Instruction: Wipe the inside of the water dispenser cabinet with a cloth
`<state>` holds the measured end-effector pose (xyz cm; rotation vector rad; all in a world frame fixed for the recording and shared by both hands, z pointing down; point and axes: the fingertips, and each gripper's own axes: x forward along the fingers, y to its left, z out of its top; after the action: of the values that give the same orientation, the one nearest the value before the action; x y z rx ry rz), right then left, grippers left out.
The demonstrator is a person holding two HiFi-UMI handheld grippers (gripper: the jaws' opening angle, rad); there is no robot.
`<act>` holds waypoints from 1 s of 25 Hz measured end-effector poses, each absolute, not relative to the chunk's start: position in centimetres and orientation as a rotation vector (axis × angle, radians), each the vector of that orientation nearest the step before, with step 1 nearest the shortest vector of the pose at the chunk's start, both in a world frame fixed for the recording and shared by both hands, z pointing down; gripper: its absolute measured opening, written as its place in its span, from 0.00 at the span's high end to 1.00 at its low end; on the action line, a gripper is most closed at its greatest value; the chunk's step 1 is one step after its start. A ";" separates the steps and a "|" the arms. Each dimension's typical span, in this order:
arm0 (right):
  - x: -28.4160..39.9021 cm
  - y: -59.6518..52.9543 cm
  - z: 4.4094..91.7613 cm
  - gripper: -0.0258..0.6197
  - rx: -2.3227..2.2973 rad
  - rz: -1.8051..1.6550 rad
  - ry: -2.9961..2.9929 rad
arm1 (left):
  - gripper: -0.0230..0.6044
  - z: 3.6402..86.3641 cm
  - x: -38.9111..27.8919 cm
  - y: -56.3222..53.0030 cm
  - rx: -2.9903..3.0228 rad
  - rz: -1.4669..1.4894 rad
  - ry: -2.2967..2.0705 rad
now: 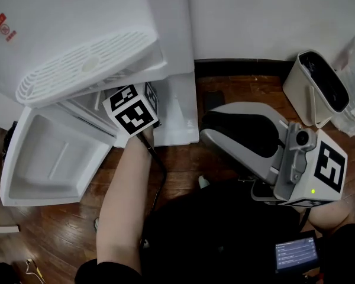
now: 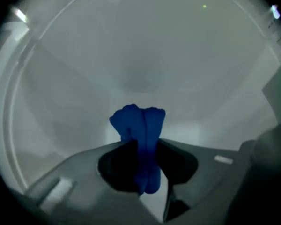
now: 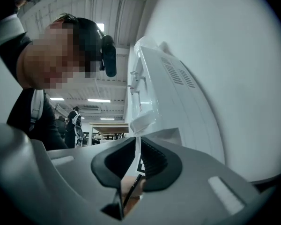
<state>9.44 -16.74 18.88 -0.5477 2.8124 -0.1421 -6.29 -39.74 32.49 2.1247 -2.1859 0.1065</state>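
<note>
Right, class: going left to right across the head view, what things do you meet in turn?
Open cabinet door → marker cube on the left gripper → right gripper. The white bin stands above the right gripper's rear end, so it is left out.

a dark brown wooden plank floor (image 1: 65, 229) runs up to a white wall. a tall white plastic water dispenser cabinet (image 1: 177, 99) stands on it against the wall, its hollow white door (image 1: 47, 158) swung open over the boards. to the right, well apart, stands a white plastic bin with a dark inside (image 1: 299, 90). a pale flat strip (image 1: 3, 229) and a thin yellow-tipped cord (image 1: 32, 269) lie at the lower left.
</note>
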 end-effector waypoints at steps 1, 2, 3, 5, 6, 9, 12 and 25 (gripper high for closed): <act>9.6 -17.0 18.9 0.90 -0.549 -0.148 2.808 | 0.79 32.5 -5.1 -39.6 2.190 0.086 -2.118; 9.7 -17.1 18.9 0.90 -0.548 -0.158 2.806 | 0.79 32.6 -3.9 -39.3 2.255 0.065 -2.045; 9.8 -17.1 19.0 0.90 -0.540 -0.181 2.804 | 0.79 32.7 -2.9 -39.1 2.316 0.046 -1.972; 9.8 -16.8 19.3 0.91 -0.511 -0.246 2.803 | 0.79 33.2 -1.2 -38.7 2.424 0.024 -1.826; 9.8 -16.8 19.4 0.91 -0.501 -0.253 2.807 | 0.79 33.5 -0.4 -38.6 2.472 0.024 -1.751; 9.7 -17.0 19.7 0.91 -0.479 -0.239 2.820 | 0.79 34.9 2.3 -37.9 2.617 0.081 -1.518; 9.7 -17.2 19.9 0.91 -0.473 -0.231 2.824 | 0.79 35.9 4.2 -37.4 2.690 0.120 -1.381; 9.6 -16.9 20.1 0.91 -0.413 -0.331 2.809 | 0.79 38.0 -9.9 -38.6 1.938 0.193 -2.279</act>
<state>9.64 -16.91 20.06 -0.4132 2.8092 -0.3312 -9.85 -38.62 38.03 1.9384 -2.2789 0.1926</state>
